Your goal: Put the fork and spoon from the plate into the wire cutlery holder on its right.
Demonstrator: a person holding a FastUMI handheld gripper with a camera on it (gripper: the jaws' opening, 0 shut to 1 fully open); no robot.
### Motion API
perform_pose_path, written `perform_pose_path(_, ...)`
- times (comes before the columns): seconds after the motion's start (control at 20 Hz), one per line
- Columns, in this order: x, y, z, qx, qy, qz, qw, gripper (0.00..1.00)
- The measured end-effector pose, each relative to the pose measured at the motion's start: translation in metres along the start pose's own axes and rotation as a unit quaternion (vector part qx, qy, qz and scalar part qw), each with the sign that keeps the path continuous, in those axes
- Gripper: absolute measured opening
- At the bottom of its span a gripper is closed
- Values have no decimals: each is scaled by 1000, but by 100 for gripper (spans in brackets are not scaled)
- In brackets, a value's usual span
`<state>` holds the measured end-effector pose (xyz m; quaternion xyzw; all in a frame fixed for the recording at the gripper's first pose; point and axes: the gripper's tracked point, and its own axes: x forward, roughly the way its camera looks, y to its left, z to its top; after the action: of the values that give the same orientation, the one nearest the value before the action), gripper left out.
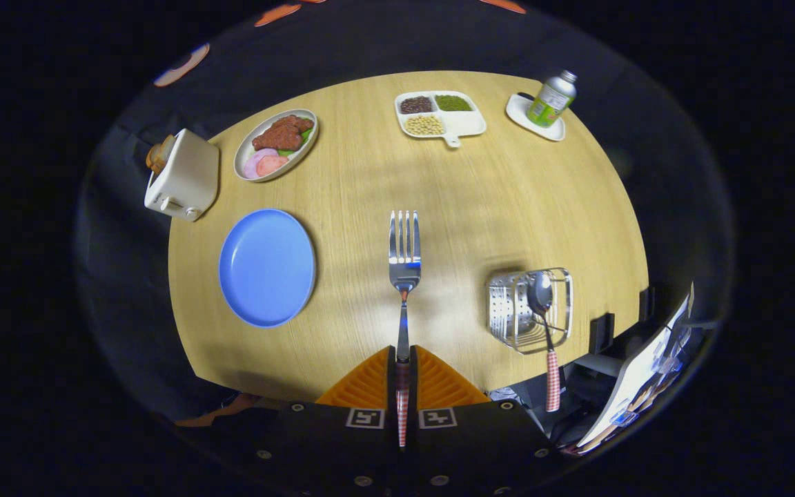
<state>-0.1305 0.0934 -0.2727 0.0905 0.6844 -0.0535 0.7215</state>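
My gripper (403, 359) is shut on the fork (404, 252), both fingers pressing on its checked handle. The fork's steel tines point straight ahead, high above the wooden table (480, 200). To the left of the fork lies the blue plate (267, 267), bare. To the right, near the table's edge, stands the wire cutlery holder (520, 310). The spoon (542, 304) leans in it, bowl inside and its red-checked handle sticking out toward me.
A white toaster (183, 176) with bread stands left of the plate. Beyond are an oval dish of meat (277, 143), a divided tray of beans (439, 114) and a bottle on a saucer (551, 100). Clutter and papers (639, 376) lie past the holder's right.
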Motion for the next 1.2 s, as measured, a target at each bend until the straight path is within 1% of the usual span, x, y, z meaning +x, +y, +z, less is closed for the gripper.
perform_pose_path(0.25,-9,-51,-27,5,55,13,998,4)
perform_pose_path(0.45,-3,-83,-43,14,119,31,992,3)
perform_pose_path(0.8,9,-104,-53,-5,224,72,972,4)
perform_pose_path(1.0,17,-120,-51,-20,266,65,962,4)
perform_pose_path(1.2,22,-119,-47,-44,294,67,953,4)
